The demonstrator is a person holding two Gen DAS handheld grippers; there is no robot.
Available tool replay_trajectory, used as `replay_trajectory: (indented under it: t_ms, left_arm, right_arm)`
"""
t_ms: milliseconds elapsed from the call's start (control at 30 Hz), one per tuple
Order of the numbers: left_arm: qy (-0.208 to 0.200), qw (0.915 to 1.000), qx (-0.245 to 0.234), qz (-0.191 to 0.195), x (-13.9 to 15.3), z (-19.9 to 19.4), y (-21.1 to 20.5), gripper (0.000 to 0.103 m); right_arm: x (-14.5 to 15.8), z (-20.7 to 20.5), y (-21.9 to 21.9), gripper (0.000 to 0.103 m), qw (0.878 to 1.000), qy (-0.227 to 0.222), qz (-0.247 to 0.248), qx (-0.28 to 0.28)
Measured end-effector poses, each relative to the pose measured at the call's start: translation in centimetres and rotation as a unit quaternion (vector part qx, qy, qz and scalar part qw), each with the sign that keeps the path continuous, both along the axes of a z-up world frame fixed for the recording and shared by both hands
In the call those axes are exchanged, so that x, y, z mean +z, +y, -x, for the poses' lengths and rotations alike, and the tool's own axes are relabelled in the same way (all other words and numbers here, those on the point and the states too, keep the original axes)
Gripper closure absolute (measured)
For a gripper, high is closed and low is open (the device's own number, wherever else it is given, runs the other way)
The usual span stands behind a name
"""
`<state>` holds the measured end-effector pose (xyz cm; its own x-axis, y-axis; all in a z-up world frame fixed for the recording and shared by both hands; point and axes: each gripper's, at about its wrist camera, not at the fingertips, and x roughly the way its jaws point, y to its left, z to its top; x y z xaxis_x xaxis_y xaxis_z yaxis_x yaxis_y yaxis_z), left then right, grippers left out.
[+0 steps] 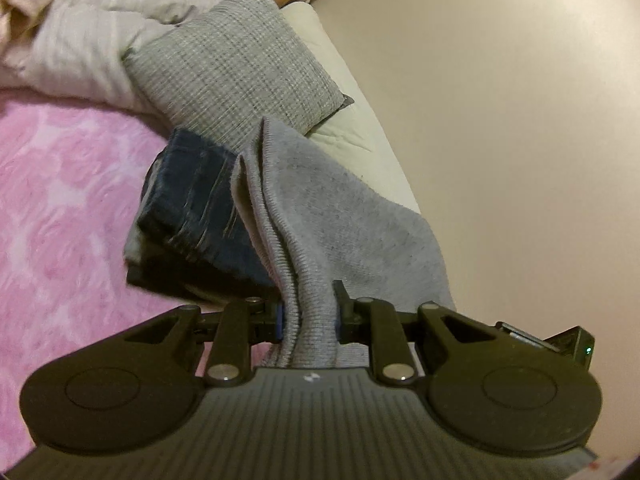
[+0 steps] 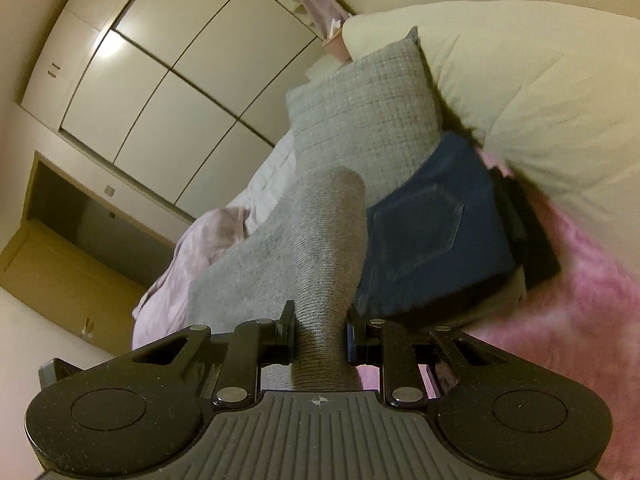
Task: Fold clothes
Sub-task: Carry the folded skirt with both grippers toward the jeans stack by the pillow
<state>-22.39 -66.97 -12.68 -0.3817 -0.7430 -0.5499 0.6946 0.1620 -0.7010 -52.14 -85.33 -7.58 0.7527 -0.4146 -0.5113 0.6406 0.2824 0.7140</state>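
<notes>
I have the left gripper [image 1: 308, 316] clamped on a ribbed edge of the grey knit garment [image 1: 344, 216]; its jaws are closed on the cloth, which bunches between the pads and hangs away beyond them. My right gripper [image 2: 320, 332] holds another ribbed part of the same garment [image 2: 280, 256], jaws pressed onto it on both sides. Between the two grips the grey knit hangs clear above the bed.

I take the folded blue jeans [image 1: 192, 204] as my landmark. They lie on the pink fuzzy blanket [image 1: 60, 200], on top of a dark folded piece [image 2: 532, 240] and a lighter one under that. The grey garment hangs just in front of the jeans and covers part of them in both views. Directly behind the jeans a grey woven cushion [image 1: 236, 64] leans, touching them. Past the cushion lies a cream pillow [image 2: 520, 80]. On the far side of the cushion rumpled pale bedding [image 1: 88, 32] spreads out. Well beyond the jeans, cream wardrobe doors [image 2: 168, 92] fill the wall.
</notes>
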Motion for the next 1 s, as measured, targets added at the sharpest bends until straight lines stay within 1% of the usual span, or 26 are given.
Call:
replay_trajectory:
  t_ms: [167,433,633,833,867,933,967,1000]
  left_arm:
    - [-0.006,1.0,0.0,-0.003,-2.5,0.5,-5.6,0.086]
    - [-0.013,0.9992,0.016,-0.034,-7.5,-0.2,-13.4,0.086]
    - [-0.028,0.9985,0.016,-0.044,-9.9,-1.3,-18.4,0.086]
    - [-0.041,0.998,0.015,-0.046,-11.7,-2.3,-21.7,0.085]
    - [-0.047,0.9976,0.016,-0.047,-11.9,-2.3,-22.0,0.082]
    - [-0.082,0.9948,0.019,-0.058,-12.8,-2.3,-22.8,0.078]
    - [-0.104,0.9918,0.026,-0.069,-13.2,-2.4,-23.2,0.075]
    - [-0.127,0.9876,0.035,-0.085,-13.7,-2.5,-23.5,0.075]
  right_arm:
    - [-2.3,0.1,-5.2,0.084,1.0,0.004,0.009,-0.006]
    - [-7.2,-1.2,-13.4,0.084,1.0,0.024,0.004,0.003]
    - [-10.1,-2.2,-17.8,0.084,1.0,0.023,-0.005,-0.003]
    - [-11.7,-3.2,-20.7,0.084,1.0,0.025,-0.007,-0.005]
    - [-12.1,-3.4,-21.0,0.081,1.0,0.027,-0.009,-0.009]
    - [-13.2,-4.3,-21.7,0.062,0.998,0.06,-0.017,-0.011]
    - [-13.8,-5.0,-22.1,0.056,0.995,0.099,-0.017,-0.011]
    - [-14.3,-5.6,-22.3,0.054,0.99,0.143,-0.008,-0.014]
